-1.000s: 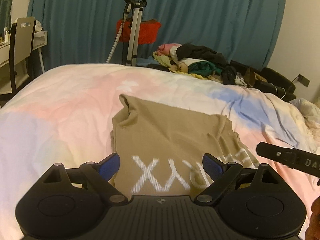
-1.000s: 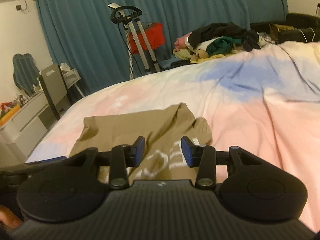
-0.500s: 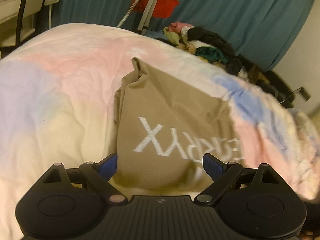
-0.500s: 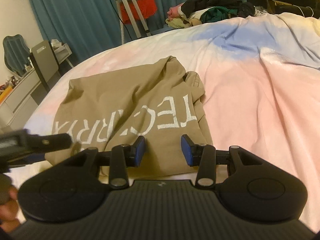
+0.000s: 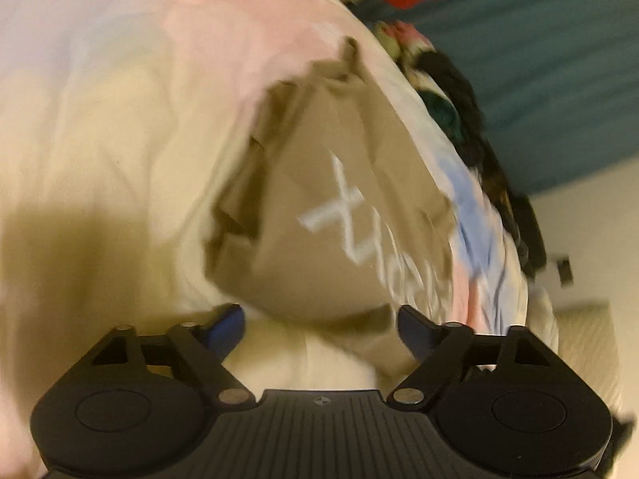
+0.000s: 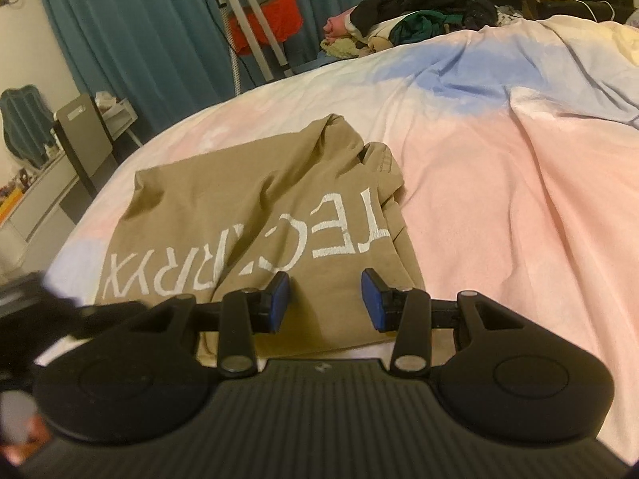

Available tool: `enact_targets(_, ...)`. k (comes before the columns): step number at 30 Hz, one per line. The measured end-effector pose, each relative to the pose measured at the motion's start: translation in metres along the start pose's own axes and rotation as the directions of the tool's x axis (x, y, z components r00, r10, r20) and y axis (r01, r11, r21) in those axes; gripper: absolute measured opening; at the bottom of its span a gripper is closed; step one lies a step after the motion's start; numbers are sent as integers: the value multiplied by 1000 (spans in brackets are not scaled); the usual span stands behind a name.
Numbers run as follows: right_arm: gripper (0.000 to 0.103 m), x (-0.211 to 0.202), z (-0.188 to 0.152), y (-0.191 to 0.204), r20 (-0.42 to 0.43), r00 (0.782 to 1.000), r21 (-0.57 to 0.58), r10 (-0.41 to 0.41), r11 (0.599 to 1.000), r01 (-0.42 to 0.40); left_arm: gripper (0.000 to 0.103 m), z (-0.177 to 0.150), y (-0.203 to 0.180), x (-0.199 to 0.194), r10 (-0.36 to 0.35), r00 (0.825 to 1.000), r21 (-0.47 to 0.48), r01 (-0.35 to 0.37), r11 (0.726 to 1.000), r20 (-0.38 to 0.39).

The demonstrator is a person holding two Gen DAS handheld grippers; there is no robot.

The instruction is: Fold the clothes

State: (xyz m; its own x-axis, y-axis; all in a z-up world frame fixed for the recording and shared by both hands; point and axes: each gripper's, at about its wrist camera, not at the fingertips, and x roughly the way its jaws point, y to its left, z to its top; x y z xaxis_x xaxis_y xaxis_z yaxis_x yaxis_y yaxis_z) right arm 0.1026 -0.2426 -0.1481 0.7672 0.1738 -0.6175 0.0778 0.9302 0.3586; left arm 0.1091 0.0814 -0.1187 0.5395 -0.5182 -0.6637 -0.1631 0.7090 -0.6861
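Since half a second ago the left wrist view has rolled and dropped closer to the tan shirt [image 5: 331, 215], now blurred. Its near hem lies between the blue pads of the left gripper [image 5: 319, 325], jaws spread wide and holding nothing; pale bedspread [image 5: 100, 139] lies bare to the shirt's left.

From the right wrist, the right gripper [image 6: 324, 300] hangs with jaws released (moderate gap) over the shirt's near right corner [image 6: 255, 215]. White lettering crosses the shirt; its right edge is rumpled. Broad pink bedspread [image 6: 519, 207] lies free to the right, a clothes pile [image 6: 407, 16] at the bed's far edge
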Motion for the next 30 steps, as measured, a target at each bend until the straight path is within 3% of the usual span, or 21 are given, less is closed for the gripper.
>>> enact_targets(2, 45, -5, 1, -2, 17, 1000, 39, 13, 999, -14, 73, 5, 3, 3, -5, 1000, -27, 6, 1000, 27)
enact_targets(5, 50, -17, 4, -10, 38, 994, 173, 105, 979, -110, 56, 4, 4, 4, -10, 998, -32, 12, 999, 54)
enact_targets(6, 56, -20, 4, -14, 41, 986, 245, 165, 955, -170, 49, 3, 4, 3, -11, 998, -30, 13, 999, 63)
enact_targets(8, 91, -22, -2, -22, 50, 951, 402, 305, 866, -299, 40, 1, 3, 1, -20, 997, -30, 22, 999, 78)
enact_targets(10, 93, -17, -11, -26, 43, 914, 511, 404, 777, -367, 34, 0, 2, -2, -36, 995, -31, 39, 999, 92)
enact_targets(12, 93, -5, -23, -25, -8, 894, 575, 448, 734, -363, 28, 1, 0, -5, -54, 993, -32, 58, 998, 108)
enact_targets(15, 93, 16, -35, -32, -48, 900, 641, 434, 704, -305, 25, 3, 1, -11, -83, 988, -45, 90, 995, 129)
enact_targets(18, 92, 26, -39, -48, 36, 909, 716, 415, 624, -313, 25, 5, 3, -12, -104, 985, -63, 113, 992, 140)
enact_targets(19, 91, 28, -39, -53, 64, 912, 737, 405, 597, -317, 25, 5, 4, -12, -106, 984, -68, 117, 991, 142)
enact_targets(21, 75, 29, -37, -60, 88, 931, 748, 353, 594, -296, 24, 5, 5, -12, -111, 983, -75, 122, 990, 144)
enact_targets(23, 57, 31, -35, -65, 90, 947, 740, 307, 616, -270, 24, 5, 5, -12, -113, 983, -76, 125, 989, 144)
enact_targets(30, 24, 24, -31, -62, 133, 960, 674, 245, 688, -269, 24, 4, -1, -11, -95, 985, -39, 102, 994, 141)
